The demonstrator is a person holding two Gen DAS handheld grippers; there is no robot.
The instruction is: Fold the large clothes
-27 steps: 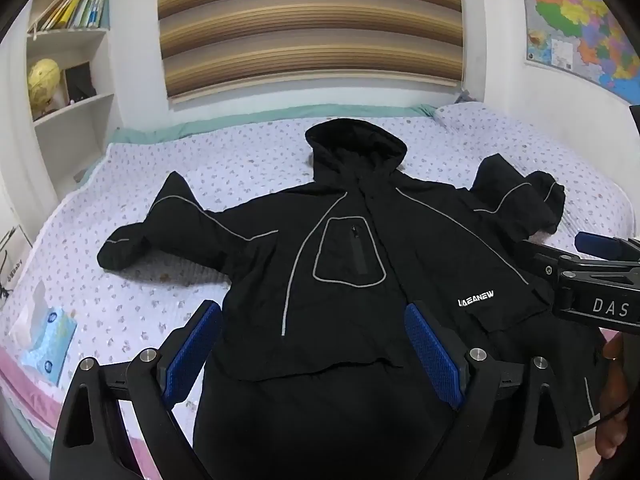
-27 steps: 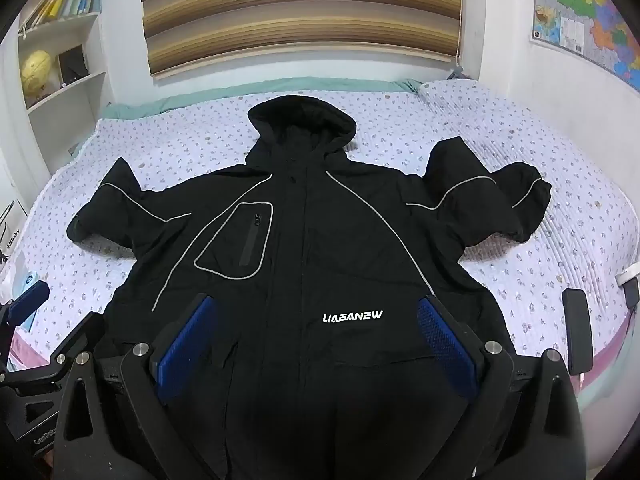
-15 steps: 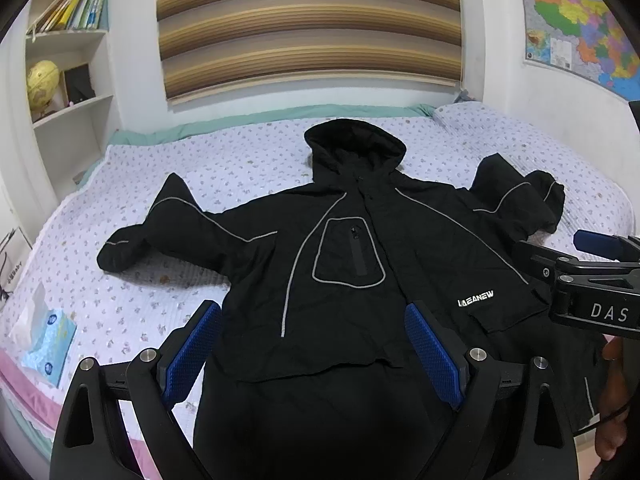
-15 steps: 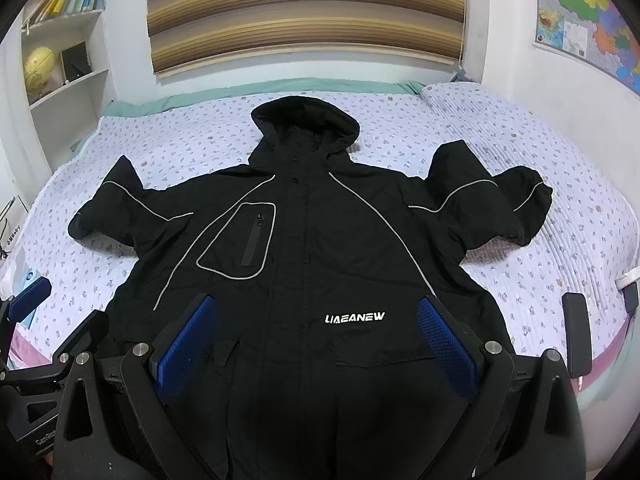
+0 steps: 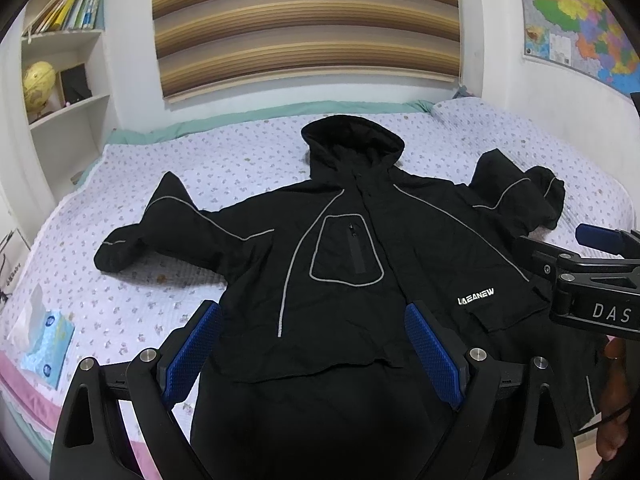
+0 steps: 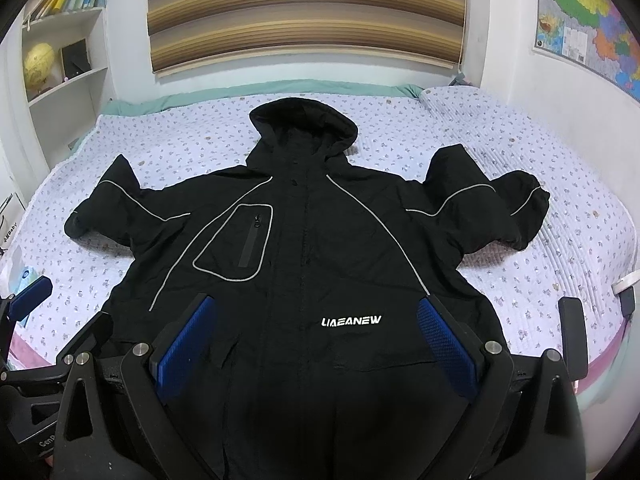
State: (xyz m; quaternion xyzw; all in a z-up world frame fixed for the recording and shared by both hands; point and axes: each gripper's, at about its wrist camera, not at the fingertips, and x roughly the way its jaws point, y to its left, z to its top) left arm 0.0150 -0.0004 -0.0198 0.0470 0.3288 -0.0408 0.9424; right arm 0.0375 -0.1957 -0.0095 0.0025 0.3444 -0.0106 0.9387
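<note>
Left wrist view shows your left gripper (image 5: 314, 350) with its blue pads spread wide, holding nothing — over the hem of the black hooded jacket with grey piping (image 5: 344, 264), which lies front-up on the floral quilted bed (image 5: 224, 168), sleeves out. Your right gripper (image 6: 316, 346) hovers likewise, pads apart and empty.

The jacket (image 6: 304, 248) is matt black woven cloth, faintly crinkled, with pale grey piping that looks reflective; the bedspread (image 6: 520, 148) under it is soft quilted cloth in a small floral print. Each gripper's 2 pads (image 5: 192, 350) are blue with a rough, knurled texture – set in matt black plastic arms with bright metal bolt heads. The wall map (image 5: 576, 20) is glossy paper.
</note>
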